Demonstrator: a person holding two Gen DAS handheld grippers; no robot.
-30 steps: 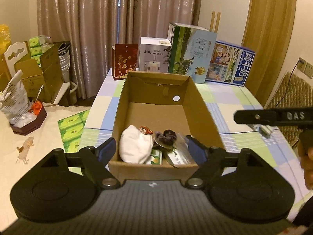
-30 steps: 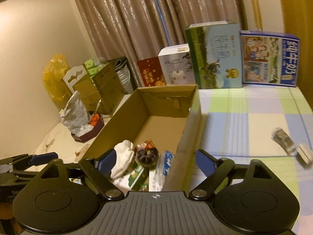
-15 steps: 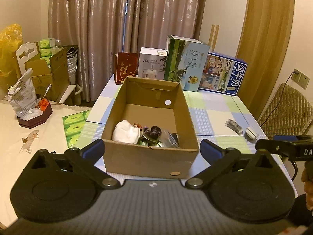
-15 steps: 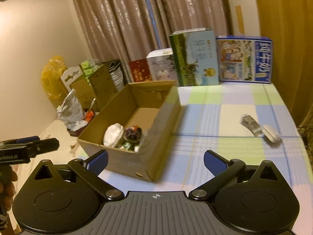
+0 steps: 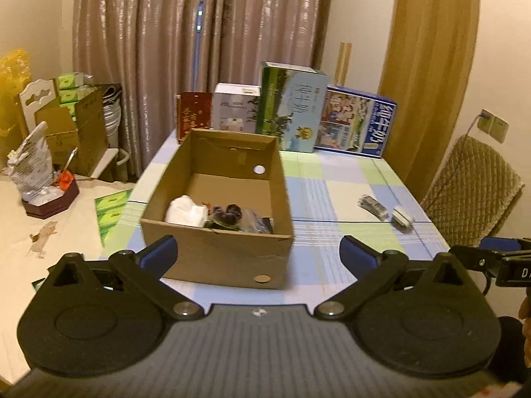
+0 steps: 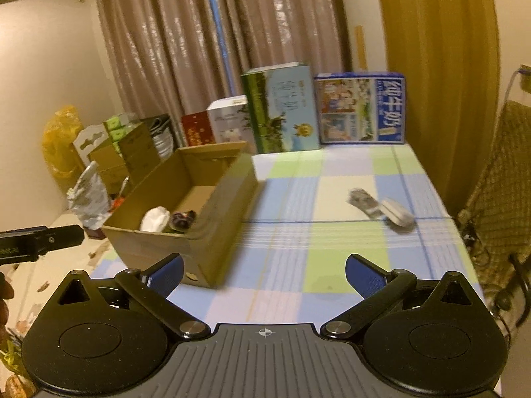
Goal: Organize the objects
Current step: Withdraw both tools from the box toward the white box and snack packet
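An open cardboard box [image 5: 229, 258] [image 6: 212, 235] stands on the checked tablecloth [image 5: 332, 199] [image 6: 298, 232]. Inside lie a white bundle [image 5: 186, 211] [image 6: 153, 219], a dark round item [image 5: 227, 212] [image 6: 182, 218] and some packets. Right of the box, a grey patterned packet [image 5: 372, 206] [image 6: 363, 201] and a small white object [image 5: 402, 216] [image 6: 397, 212] rest on the cloth. My left gripper [image 5: 258, 254] is open, held back in front of the box. My right gripper [image 6: 264, 272] is open too, near the table's front edge, with nothing between its fingers.
Several printed cartons [image 5: 292, 116] [image 6: 360, 112] line the table's far edge by the curtain. A quilted chair [image 5: 471, 192] stands right of the table. On the left are stacked boxes [image 5: 76, 126], a foil bag [image 5: 31, 165] and a green pack [image 5: 111, 212].
Both grippers have pulled back and up from the box, so it looks smaller and farther. Their jaws stand wider apart. The items in the box have stayed put.
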